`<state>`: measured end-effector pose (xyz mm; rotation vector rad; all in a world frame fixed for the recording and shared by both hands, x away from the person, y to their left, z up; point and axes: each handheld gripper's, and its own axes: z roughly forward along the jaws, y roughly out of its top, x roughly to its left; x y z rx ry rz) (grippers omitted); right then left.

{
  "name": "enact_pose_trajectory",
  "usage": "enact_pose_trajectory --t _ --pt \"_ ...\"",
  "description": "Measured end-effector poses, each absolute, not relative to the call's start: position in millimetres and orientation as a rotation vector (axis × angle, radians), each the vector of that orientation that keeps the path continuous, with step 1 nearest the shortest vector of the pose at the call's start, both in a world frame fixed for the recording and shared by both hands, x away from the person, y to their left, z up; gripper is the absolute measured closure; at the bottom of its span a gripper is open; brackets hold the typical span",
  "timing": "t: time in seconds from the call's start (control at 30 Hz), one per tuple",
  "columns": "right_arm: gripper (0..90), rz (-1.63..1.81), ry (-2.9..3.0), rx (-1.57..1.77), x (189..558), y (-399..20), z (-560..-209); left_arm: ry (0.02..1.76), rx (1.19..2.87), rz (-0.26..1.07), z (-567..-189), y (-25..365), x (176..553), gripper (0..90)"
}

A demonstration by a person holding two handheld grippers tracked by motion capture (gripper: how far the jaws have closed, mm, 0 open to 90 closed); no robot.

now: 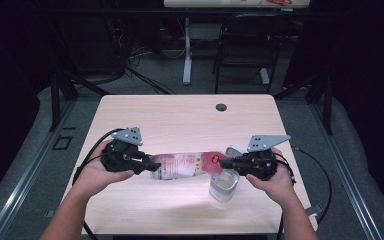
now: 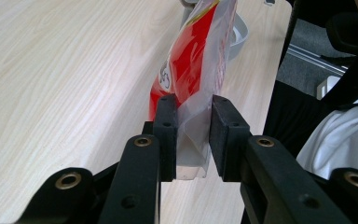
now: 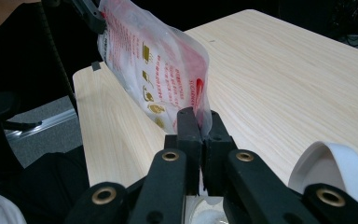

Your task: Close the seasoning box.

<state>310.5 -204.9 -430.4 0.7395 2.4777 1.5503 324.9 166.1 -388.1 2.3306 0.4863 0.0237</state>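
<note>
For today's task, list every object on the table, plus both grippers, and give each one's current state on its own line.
Red and white plastic pouch: held off the table, lying level, gripped at both ends.
Clear glass jar: upright, uncovered, below the pouch's right end.
White round lid: off the jar, lying on the table behind it.
Left gripper: jaws closed on the pouch's end.
Right gripper: jaws pinched tight on the pouch's other end.

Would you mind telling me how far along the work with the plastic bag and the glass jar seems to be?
Done: the jar's white lid is off, lying on the table behind the open glass jar. In hand: the left claw and right claw each pinch one end of the red-and-clear plastic bag, holding it level with its right end above the jar. Left: probably emptying it into the jar; I can't see anything falling.
</note>
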Motion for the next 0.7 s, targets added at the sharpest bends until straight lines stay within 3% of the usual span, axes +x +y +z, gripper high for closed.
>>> enact_pose_trajectory --t 0.7 --pt "87.8 1.544 2.471 0.761 313.4 -209.2 -434.5 0.477 2.326 0.030 -381.5 161.8 327.8 73.9"
